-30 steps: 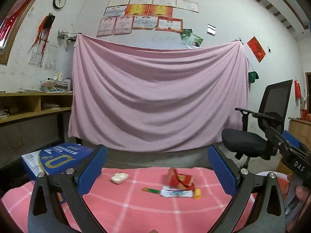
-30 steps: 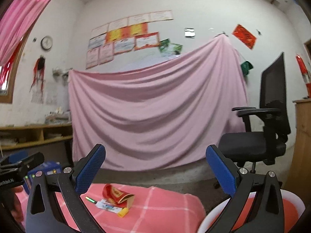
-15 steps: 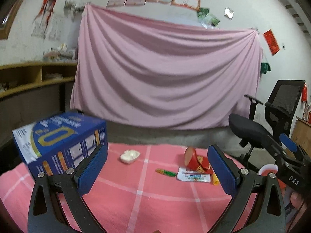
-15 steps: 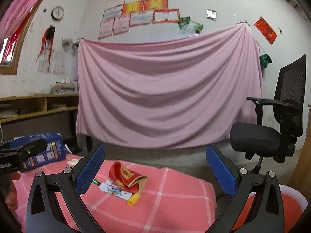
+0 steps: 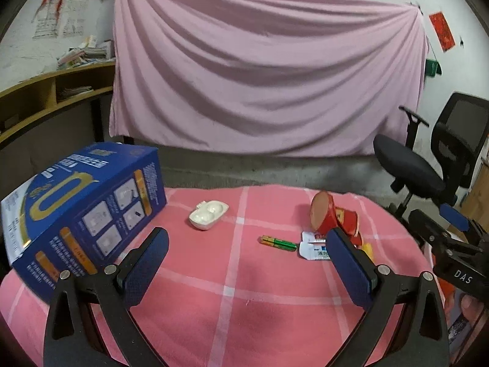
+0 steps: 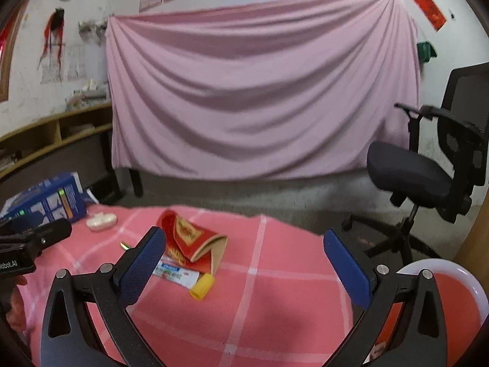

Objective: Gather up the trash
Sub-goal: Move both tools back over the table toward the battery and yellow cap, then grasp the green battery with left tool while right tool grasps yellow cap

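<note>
Both tongs, left (image 5: 246, 253) and right (image 6: 244, 253), hung released above pink tabletop (image 5: 244, 305); crushed red cup (image 6: 191, 238), tube (image 6: 183, 275), batteries (image 5: 278, 242) lay untouched.

The left tool (image 5: 247, 258) hangs above the table with its two blue-padded fingers (image 5: 146, 263) spread wide and nothing between them. The right tool (image 6: 244, 260) is likewise held aloft, its fingers (image 6: 345, 264) wide apart and empty, level with the left one beside it.
</note>
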Tool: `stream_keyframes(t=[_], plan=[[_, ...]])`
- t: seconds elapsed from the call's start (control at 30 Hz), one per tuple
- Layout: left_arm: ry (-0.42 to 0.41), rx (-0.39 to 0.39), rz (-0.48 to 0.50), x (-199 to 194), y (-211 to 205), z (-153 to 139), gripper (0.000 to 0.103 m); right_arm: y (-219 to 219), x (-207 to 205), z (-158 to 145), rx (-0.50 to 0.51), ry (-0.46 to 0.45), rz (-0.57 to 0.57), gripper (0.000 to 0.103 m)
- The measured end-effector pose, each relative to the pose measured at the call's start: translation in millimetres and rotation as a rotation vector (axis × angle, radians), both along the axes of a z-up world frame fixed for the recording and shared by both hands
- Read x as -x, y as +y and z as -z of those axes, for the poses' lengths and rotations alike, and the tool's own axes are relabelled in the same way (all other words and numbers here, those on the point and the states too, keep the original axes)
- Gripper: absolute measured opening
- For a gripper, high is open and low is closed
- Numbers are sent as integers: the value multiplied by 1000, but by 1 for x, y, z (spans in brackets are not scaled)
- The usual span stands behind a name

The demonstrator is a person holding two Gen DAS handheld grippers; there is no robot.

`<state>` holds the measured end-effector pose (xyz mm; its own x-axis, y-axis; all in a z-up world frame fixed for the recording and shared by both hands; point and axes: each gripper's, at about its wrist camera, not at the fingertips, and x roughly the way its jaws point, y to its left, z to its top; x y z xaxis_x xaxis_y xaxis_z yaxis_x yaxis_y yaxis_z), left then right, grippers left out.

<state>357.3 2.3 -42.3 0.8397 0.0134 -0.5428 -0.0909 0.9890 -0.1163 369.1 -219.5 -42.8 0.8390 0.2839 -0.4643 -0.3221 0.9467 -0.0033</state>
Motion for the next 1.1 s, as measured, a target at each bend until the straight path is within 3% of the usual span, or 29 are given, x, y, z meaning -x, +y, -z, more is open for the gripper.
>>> stream_keyframes(t=[0.13,0.27,0.37,0.57,0.67,0.93,1.1], plan=[[81,5,50,-20,-1,10,85,6,-14,11,18,112,-33,79],[218,56,92,-46,2,29,70,11,-27,22,17,223,-77,70],[274,93,110,-59,6,37,67,15,-37,33,8,324,-113,61],[284,74,151,-71,4,32,66,15,-50,45,-19,437,-143,42],[303,58,169,-75,1,32,55,15,-51,48,-22,461,-159,39],[339,11,187,-86,-11,38,52,23,-50,49,30,463,-168,36],[344,-3,179,-91,-18,42,43,23,-53,50,21,472,-164,36]])
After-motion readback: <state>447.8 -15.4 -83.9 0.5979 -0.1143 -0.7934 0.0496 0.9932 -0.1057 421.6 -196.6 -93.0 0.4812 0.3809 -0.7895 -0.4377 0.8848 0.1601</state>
